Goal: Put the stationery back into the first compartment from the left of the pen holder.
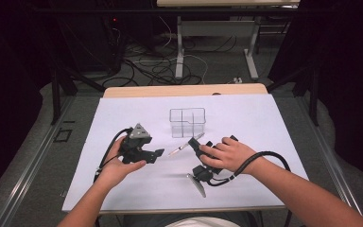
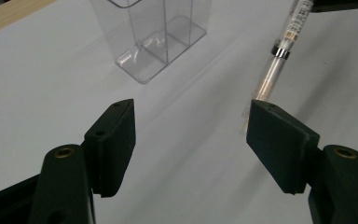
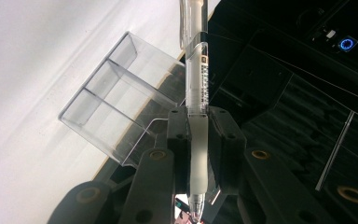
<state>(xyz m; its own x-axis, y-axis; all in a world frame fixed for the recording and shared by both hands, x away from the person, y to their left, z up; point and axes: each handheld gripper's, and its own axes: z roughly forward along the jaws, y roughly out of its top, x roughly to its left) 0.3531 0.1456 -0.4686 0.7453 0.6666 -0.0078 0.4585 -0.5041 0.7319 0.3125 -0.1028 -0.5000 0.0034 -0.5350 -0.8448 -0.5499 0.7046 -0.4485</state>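
Right gripper (image 3: 198,135), as we see it, clamps a clear pen (image 3: 197,93) by its frosted grip, just in front of the clear divided organizer (image 1: 187,122). Left gripper (image 2: 191,135) hangs empty, jaws parted, beside the pen's far end. Bare white table sheet (image 1: 123,184) lies around the organizer.

A white-covered table (image 1: 123,189) carries a clear divided box (image 1: 187,122), seemingly standing directly on it.
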